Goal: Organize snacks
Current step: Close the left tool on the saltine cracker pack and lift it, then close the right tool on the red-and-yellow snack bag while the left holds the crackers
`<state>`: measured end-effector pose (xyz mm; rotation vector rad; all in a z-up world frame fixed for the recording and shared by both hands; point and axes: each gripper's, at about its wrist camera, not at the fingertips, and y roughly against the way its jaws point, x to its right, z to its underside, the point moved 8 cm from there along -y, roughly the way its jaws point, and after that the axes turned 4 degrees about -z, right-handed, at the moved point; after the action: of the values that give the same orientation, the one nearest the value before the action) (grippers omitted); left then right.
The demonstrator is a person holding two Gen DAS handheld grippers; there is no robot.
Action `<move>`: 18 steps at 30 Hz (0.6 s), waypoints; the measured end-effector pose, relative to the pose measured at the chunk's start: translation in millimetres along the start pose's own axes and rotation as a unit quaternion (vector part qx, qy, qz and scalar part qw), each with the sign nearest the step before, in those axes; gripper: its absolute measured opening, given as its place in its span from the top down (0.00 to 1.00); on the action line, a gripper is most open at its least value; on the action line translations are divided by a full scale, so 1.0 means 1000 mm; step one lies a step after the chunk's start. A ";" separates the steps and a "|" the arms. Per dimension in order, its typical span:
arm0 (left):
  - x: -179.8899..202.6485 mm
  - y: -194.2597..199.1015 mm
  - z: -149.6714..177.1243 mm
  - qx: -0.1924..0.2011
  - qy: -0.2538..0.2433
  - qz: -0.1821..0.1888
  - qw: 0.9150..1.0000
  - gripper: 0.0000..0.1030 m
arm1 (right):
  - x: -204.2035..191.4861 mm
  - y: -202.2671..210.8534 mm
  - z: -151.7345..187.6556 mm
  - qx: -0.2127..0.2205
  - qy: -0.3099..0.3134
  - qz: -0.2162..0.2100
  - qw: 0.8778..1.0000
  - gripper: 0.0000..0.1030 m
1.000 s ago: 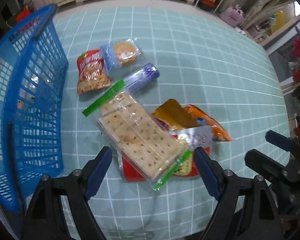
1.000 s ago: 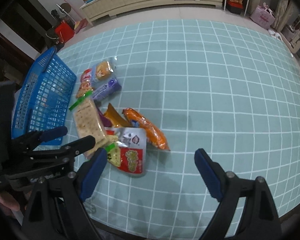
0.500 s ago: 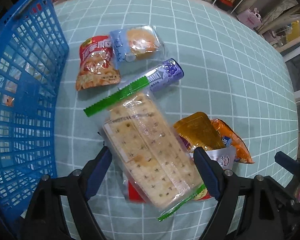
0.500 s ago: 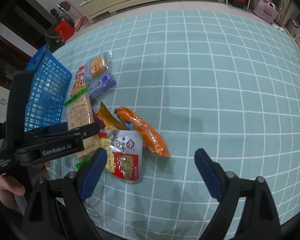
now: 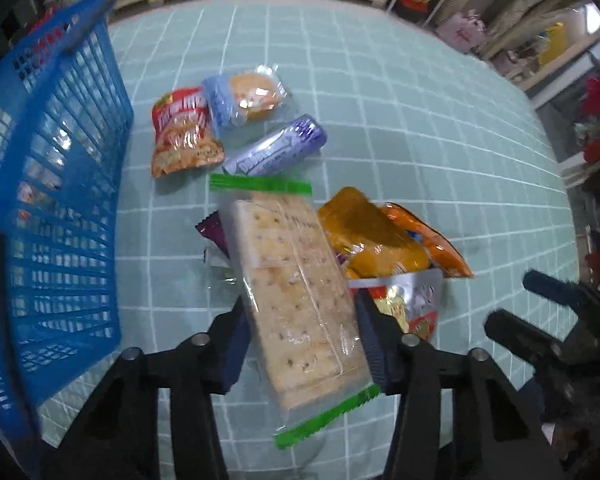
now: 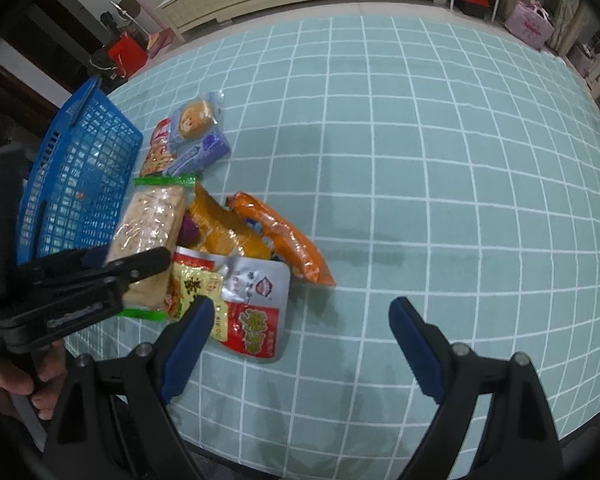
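A clear pack of crackers with green sealed ends sits between the fingers of my left gripper. Its jaws are closing, and both blue pads press on the pack's long sides. In the right wrist view the cracker pack tilts up over the snack pile, with the left gripper around its near end. My right gripper hangs open over the teal checked cloth, with its left fingertip above a silver and red pouch. A blue mesh basket stands to the left.
A red snack bag, a wrapped bun and a purple roll lie near the basket. A yellow bag and an orange bag lie beside the pouch. Bare cloth stretches to the right. A hand holds the left gripper.
The left gripper's jaws have narrowed onto the cracker pack, which has turned straighter between them and come up off the pile. The right gripper has stayed open and still.
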<state>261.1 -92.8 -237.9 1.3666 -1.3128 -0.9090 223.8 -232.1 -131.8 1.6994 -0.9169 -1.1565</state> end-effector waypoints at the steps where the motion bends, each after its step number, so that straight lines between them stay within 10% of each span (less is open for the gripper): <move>1: 0.000 0.005 0.002 0.007 -0.006 0.001 1.000 0.59 | -0.002 0.002 0.001 0.003 0.006 0.001 1.000 0.11; 10: -0.010 0.034 0.023 0.057 -0.061 0.012 0.996 0.76 | -0.036 0.007 0.011 0.031 0.100 0.002 0.995 0.11; 18: -0.015 0.036 0.051 0.068 -0.065 0.027 0.995 0.82 | -0.071 -0.011 0.023 0.029 0.255 0.032 0.966 0.11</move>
<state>201.1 -82.5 -216.0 1.3876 -1.5273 -0.8968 181.9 -169.9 -123.9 1.8741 -0.6773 -0.6032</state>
